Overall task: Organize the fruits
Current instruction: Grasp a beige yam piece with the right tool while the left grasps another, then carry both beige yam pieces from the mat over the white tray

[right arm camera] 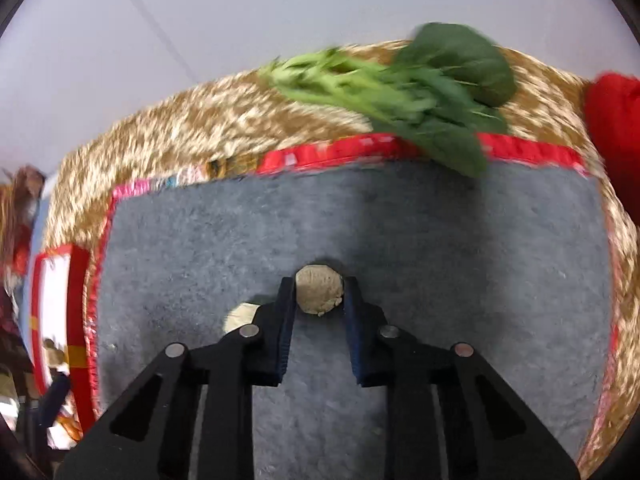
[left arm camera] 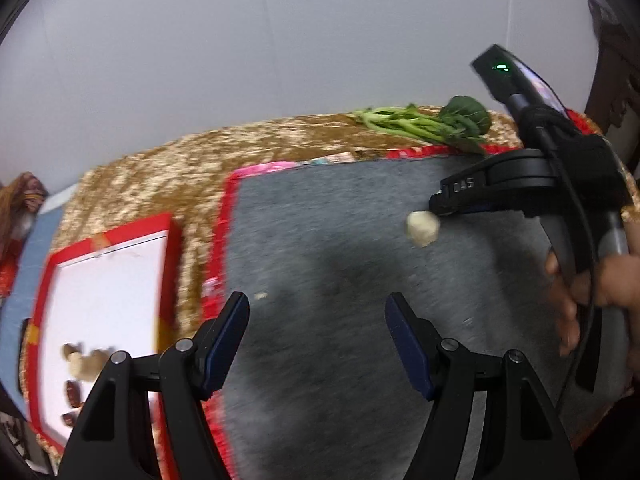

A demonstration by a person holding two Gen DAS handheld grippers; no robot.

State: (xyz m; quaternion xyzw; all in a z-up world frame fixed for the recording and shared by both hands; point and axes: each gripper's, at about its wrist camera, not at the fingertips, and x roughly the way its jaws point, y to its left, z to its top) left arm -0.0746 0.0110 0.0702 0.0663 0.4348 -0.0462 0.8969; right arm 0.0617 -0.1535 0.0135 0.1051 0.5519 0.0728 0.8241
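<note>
Over the grey mat (right arm camera: 440, 240), near its middle, the right gripper (right arm camera: 319, 292) pinches a pale beige chunk (right arm camera: 319, 289) of food, prob. a cut piece of fruit or root; can't say which. Its fingers press the chunk from both sides w/ the flat cut face turned toward the wrist cam. In the left view the same chunk (left arm camera: 422, 227) hangs at the tip of the right gripper (left arm camera: 434, 210), clear of the mat, so it looks lifted, not resting.

Left gripper (left arm camera: 318, 312) is spread wide, nothing between its fingers, low over the mat's near-left part.

Step in hand, my read: carry phase, chunk picked and on its way. Likely goal is the red-rimmed white tray (left arm camera: 168, 264) off the mat's left edge, where a few brown and tan bits (left arm camera: 82, 360) already lie at its near end. Next move would need a swing left across the mat, then a low release over bare tray floor, clear of those bits.

Chunk is stubby, roughly a short cylinder; long axis hard to fix, but seems to run along the fingers, cut end facing back at the cam.

A second pale piece (right arm camera: 240, 314) sits on the mat just left of the right gripper. Leafy greens (right arm camera: 420, 92) lie at the mat's far edge, stems pointing left.
</note>
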